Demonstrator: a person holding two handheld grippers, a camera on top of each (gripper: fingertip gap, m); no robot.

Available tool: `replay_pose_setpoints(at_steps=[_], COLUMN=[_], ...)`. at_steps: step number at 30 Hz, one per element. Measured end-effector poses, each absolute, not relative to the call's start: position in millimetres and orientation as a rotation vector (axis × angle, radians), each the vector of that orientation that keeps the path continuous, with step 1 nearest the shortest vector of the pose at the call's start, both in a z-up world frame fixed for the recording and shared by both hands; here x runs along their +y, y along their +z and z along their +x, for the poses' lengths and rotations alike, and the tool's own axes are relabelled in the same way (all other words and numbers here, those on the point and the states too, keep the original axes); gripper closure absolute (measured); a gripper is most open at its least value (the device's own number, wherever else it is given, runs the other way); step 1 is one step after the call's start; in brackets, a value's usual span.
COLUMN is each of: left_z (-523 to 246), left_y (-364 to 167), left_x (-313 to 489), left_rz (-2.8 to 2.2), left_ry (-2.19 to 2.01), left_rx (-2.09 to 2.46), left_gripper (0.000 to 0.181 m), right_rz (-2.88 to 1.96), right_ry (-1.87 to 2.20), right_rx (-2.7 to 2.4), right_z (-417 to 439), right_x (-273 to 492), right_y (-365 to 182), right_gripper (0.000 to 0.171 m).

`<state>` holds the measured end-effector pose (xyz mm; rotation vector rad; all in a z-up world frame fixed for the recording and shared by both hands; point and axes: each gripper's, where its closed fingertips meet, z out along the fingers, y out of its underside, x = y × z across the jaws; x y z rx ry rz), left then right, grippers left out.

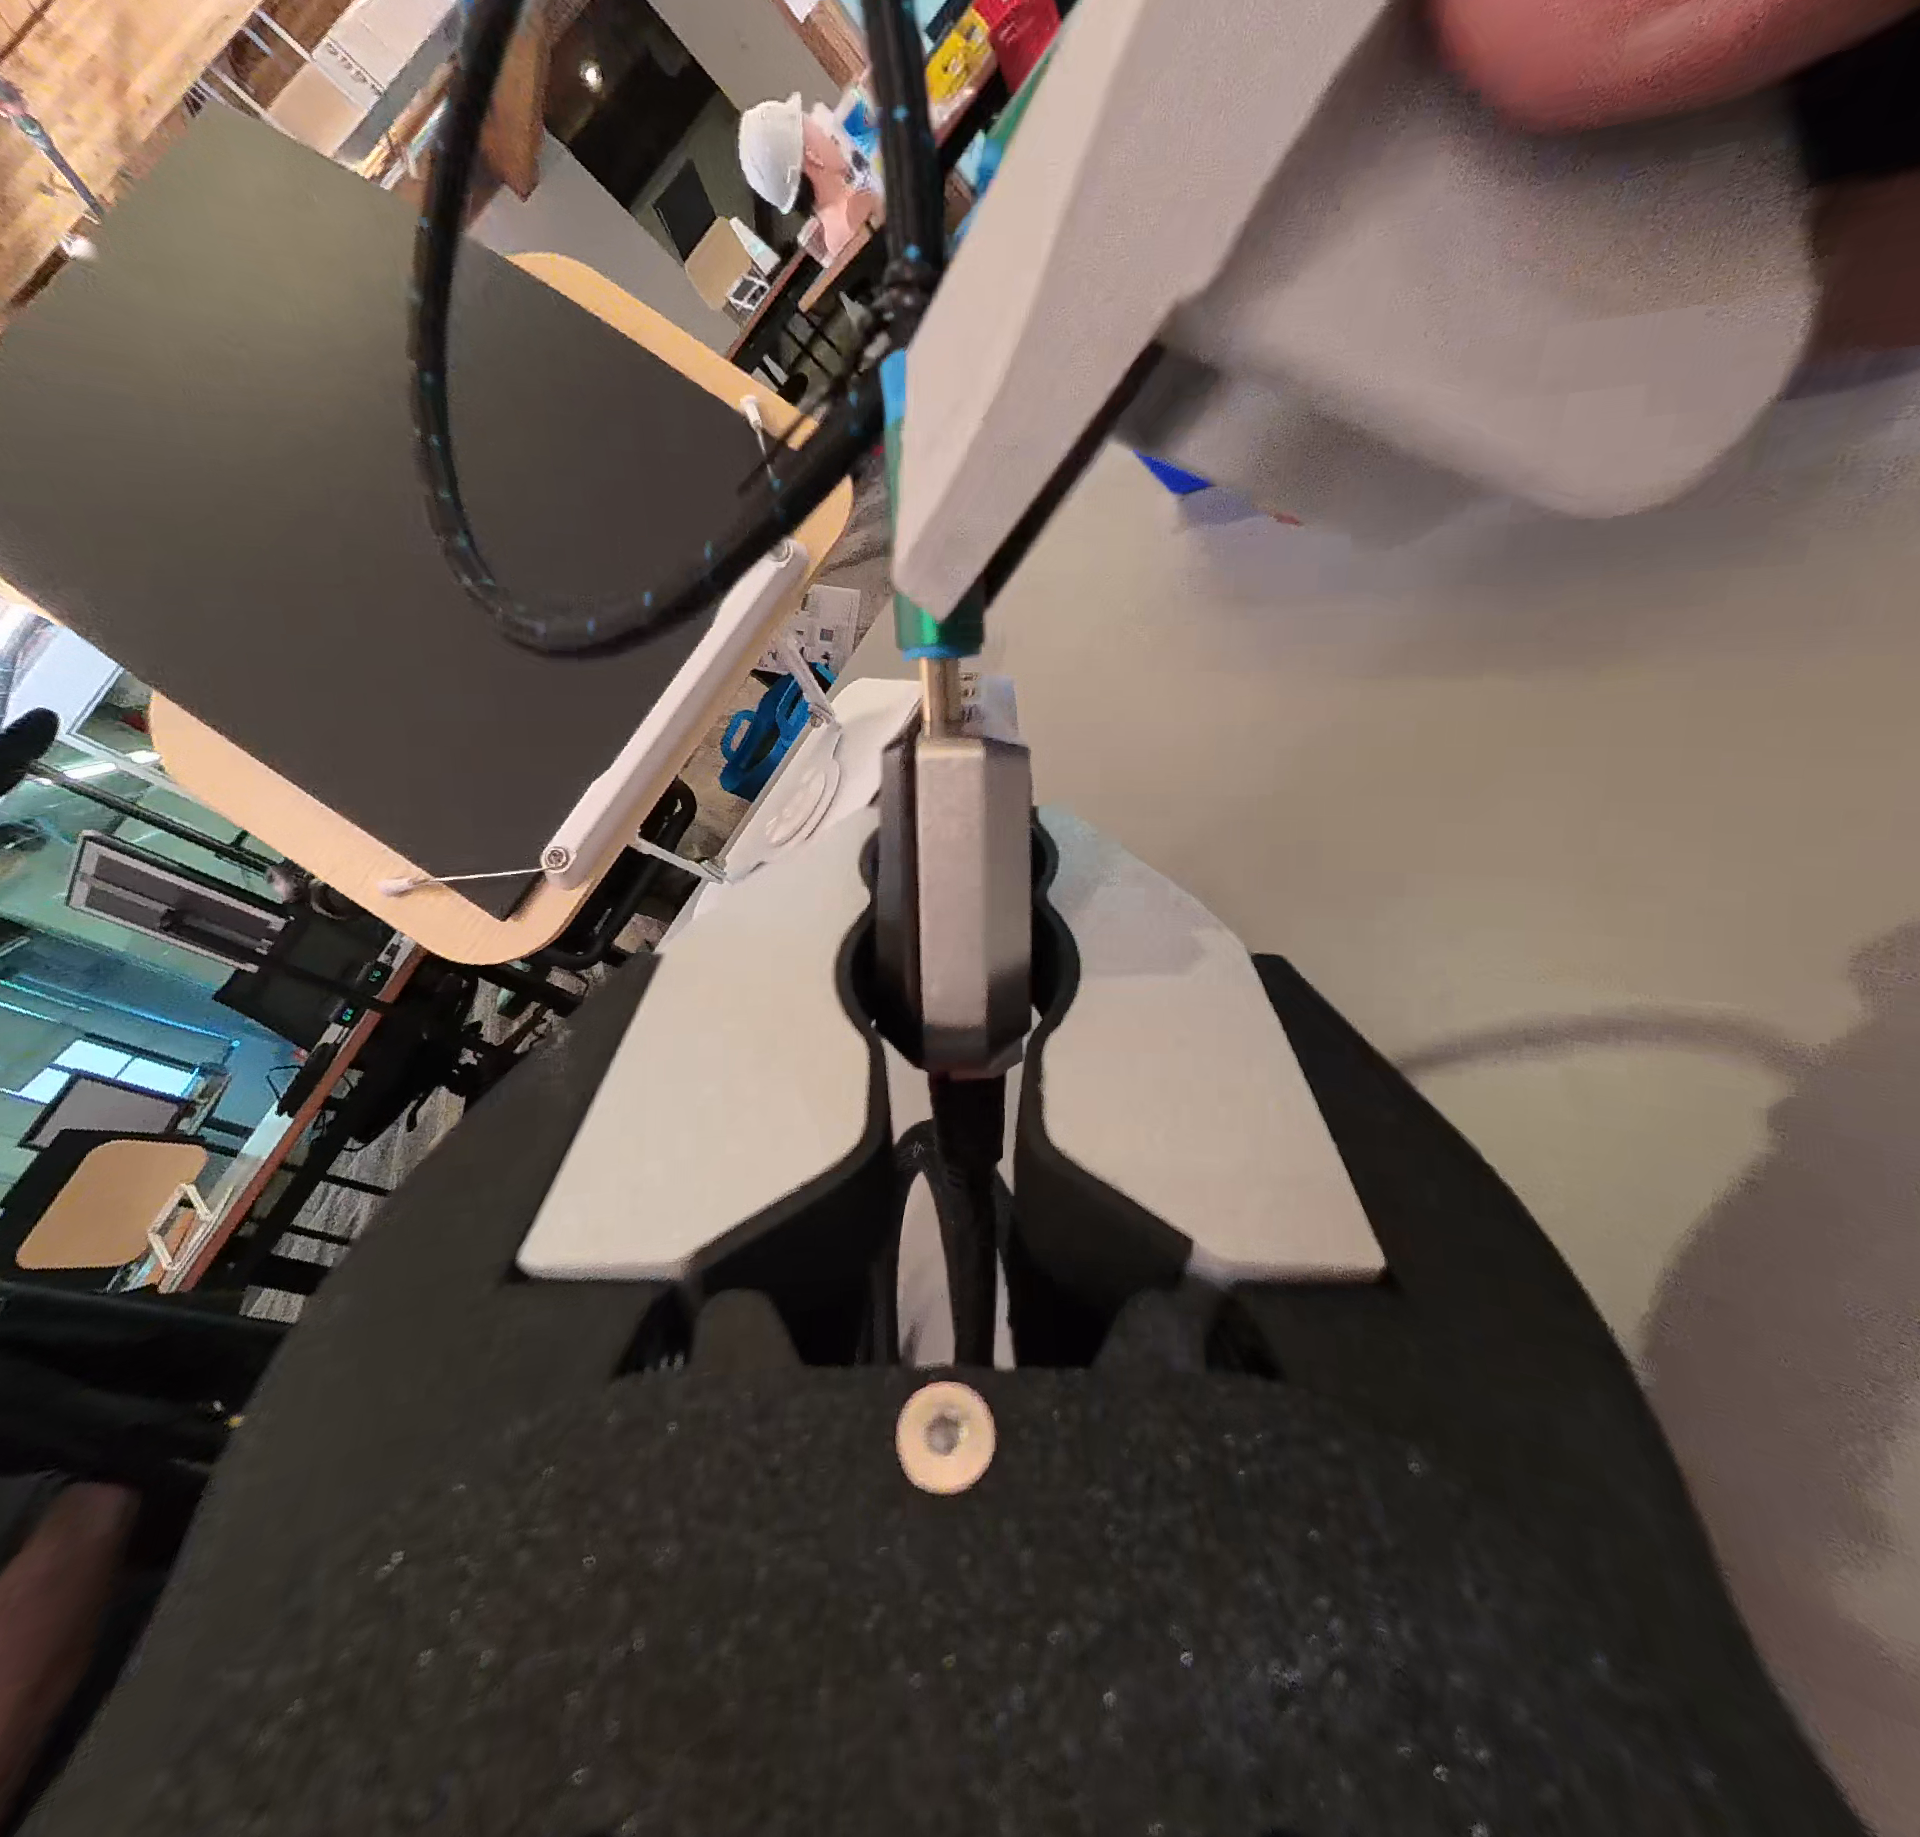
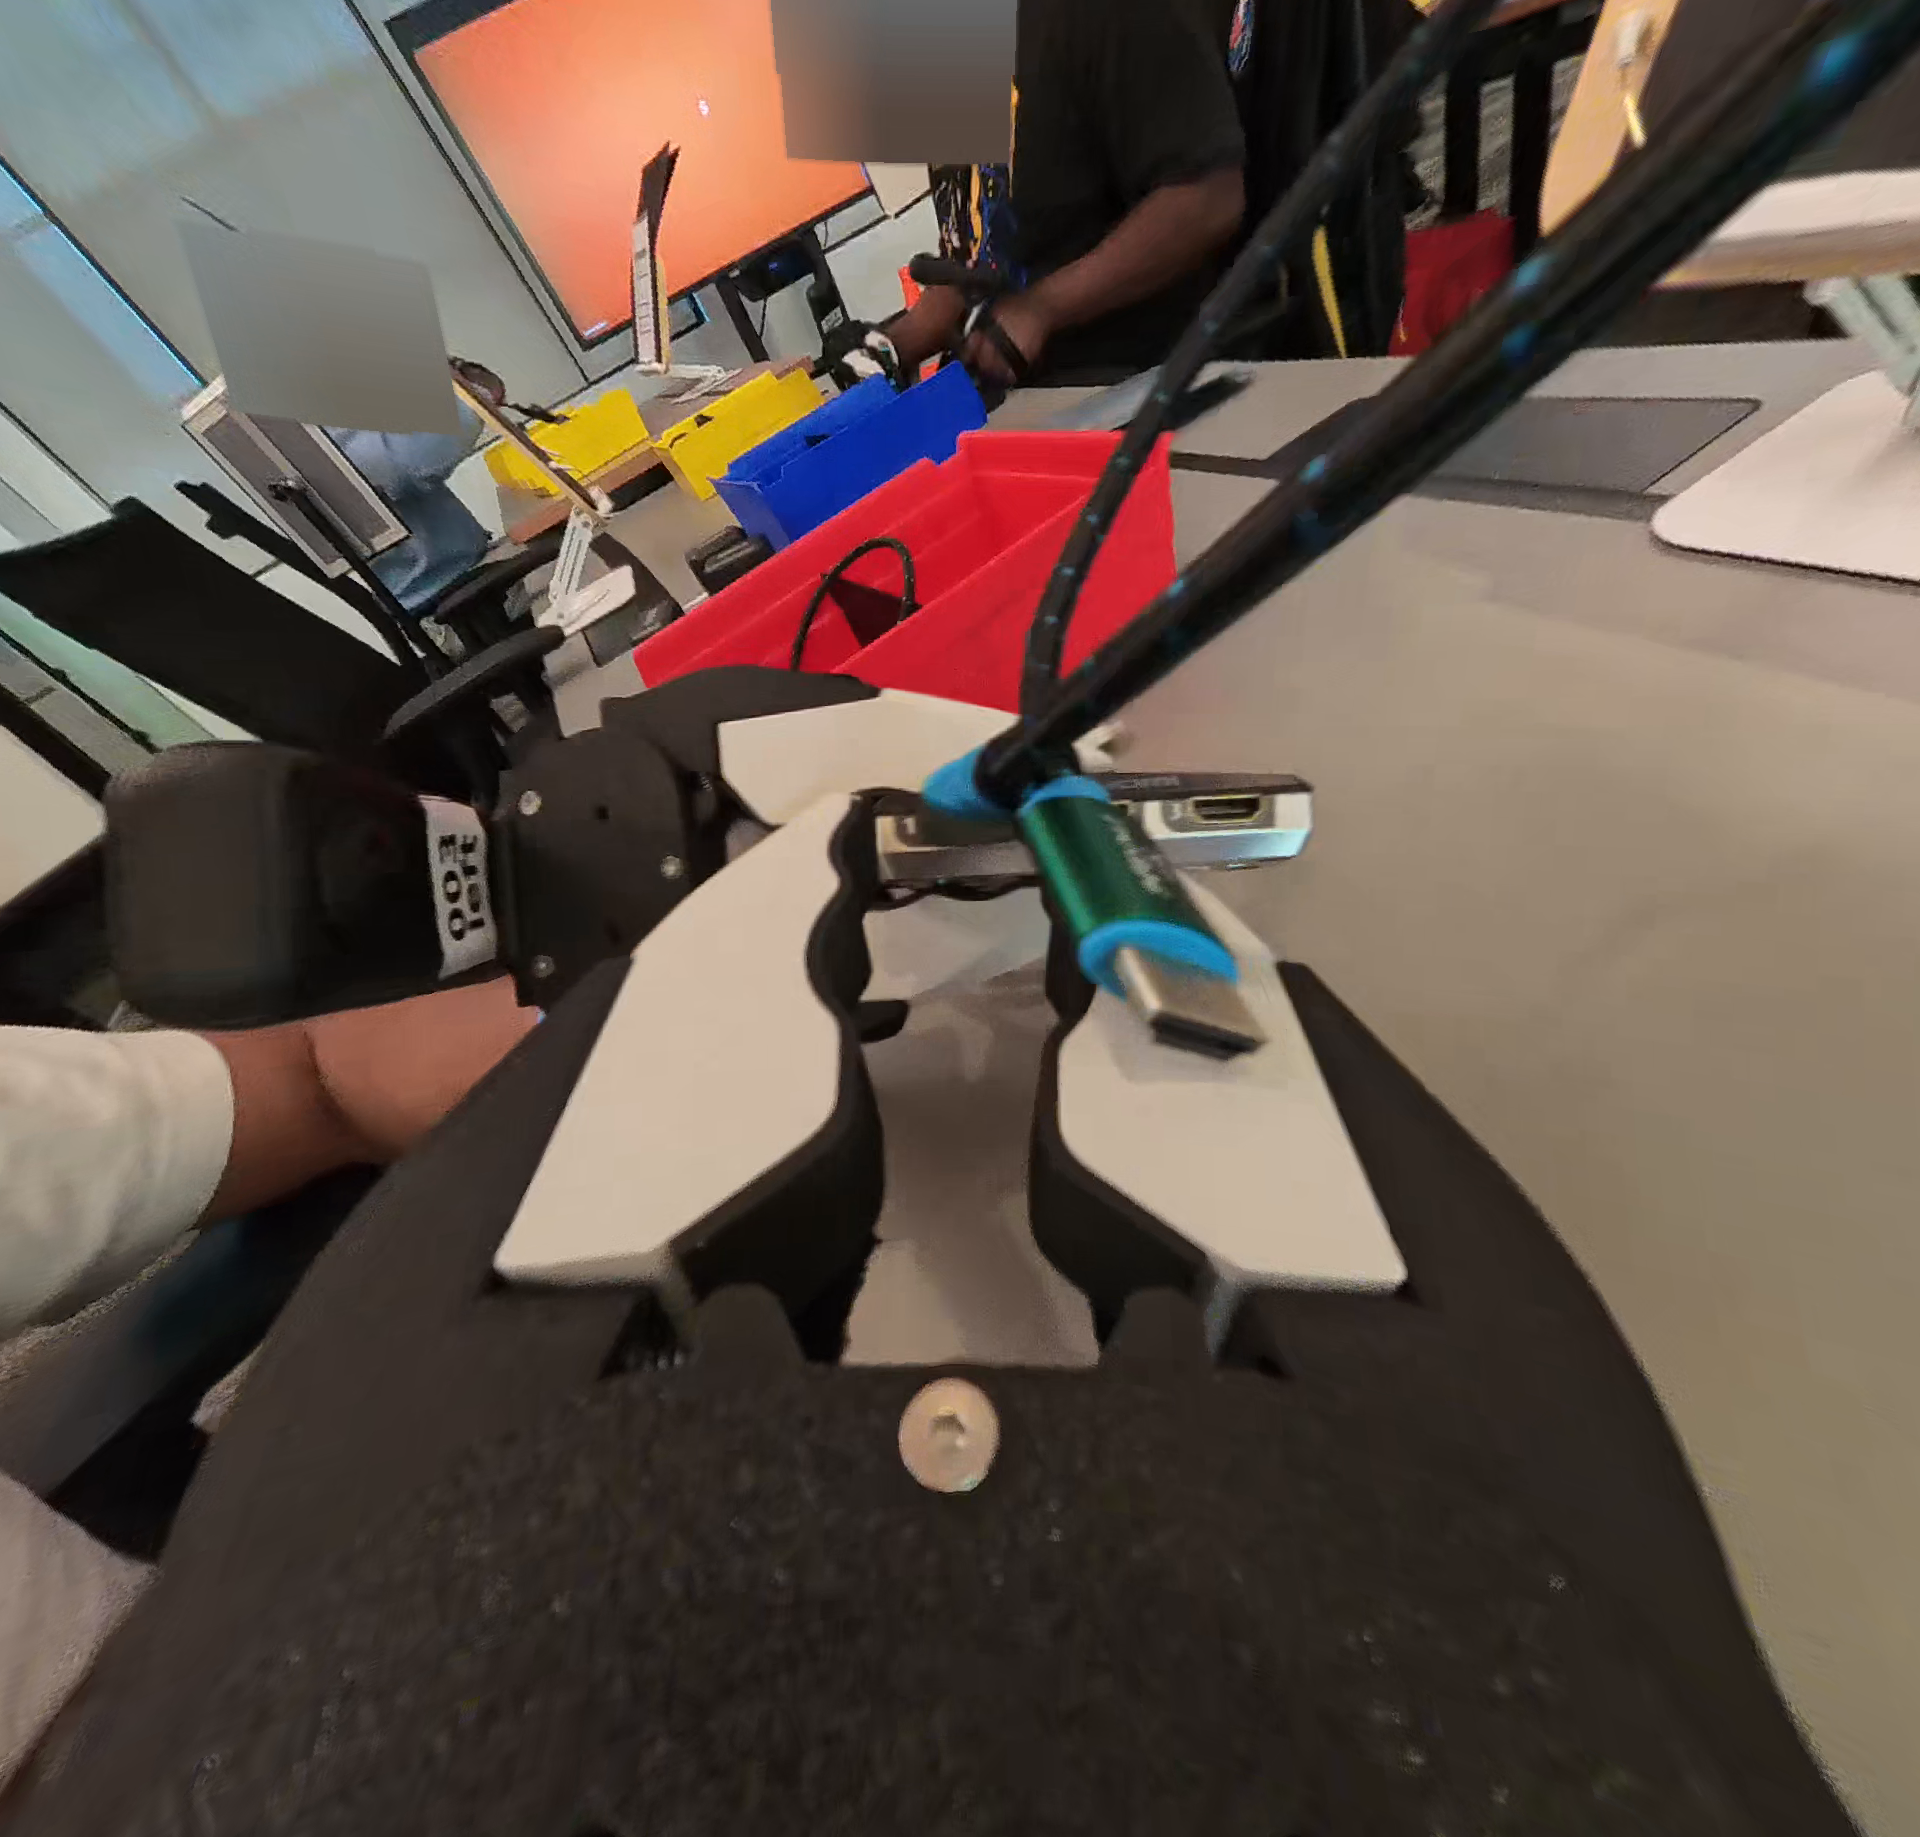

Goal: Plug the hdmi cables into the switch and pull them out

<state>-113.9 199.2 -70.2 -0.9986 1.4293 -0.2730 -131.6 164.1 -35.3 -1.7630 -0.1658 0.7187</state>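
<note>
Behind the pale desk [image 1: 1455, 800], seen from the left wrist view, dark panels with tan edges and shelving are tilted across the background. The left tool [image 1: 954, 914] is pressed onto the grey switch [image 1: 956, 883], which is held edge-on between its white fingers [image 1: 727, 1091], with a black lead running back from it into the tool. Above it, the green plug [image 1: 940, 629] of a black braided hdmi cable [image 1: 447, 416] is seen with its metal tip at the switch's top edge; how deep it sits cannot be told. The right tool [image 1: 1143, 281] covers most of that plug.

From the right wrist view, the same desk [image 2: 1558, 852] is shown with a red bin [image 2: 966, 561], blue and yellow bins and an orange screen [image 2: 623, 125] behind. The right tool [image 2: 951, 914] is spread, and nothing is pinched. A second green plug [image 2: 1122, 883] lies across its right finger [image 2: 1226, 1164], bare tip free, beside the switch [image 2: 1226, 821] held in the left tool [image 2: 831, 748]
</note>
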Motion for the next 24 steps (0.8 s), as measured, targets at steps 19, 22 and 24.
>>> replay_pose_setpoints(at_steps=[19, 22, 24], left_z=[-115, -114, -115], left_y=[-65, -66, -67], left_x=[191, 189, 189], left_rz=[-0.954, -0.98, -0.972], left_ry=[-0.27, -0.281, -0.266], left_rx=[1.401, 1.393, 1.391], left_gripper=[0.16, 0.16, 0.16], right_rz=[-1.717, -1.675, -1.661], right_ry=[0.65, 0.608, 0.617], right_rx=[-0.311, -0.315, -0.309], right_z=[-134, -136, -136], right_x=[161, 160, 158], right_y=[-24, -24, -26], right_gripper=[0.149, 0.149, 0.149])
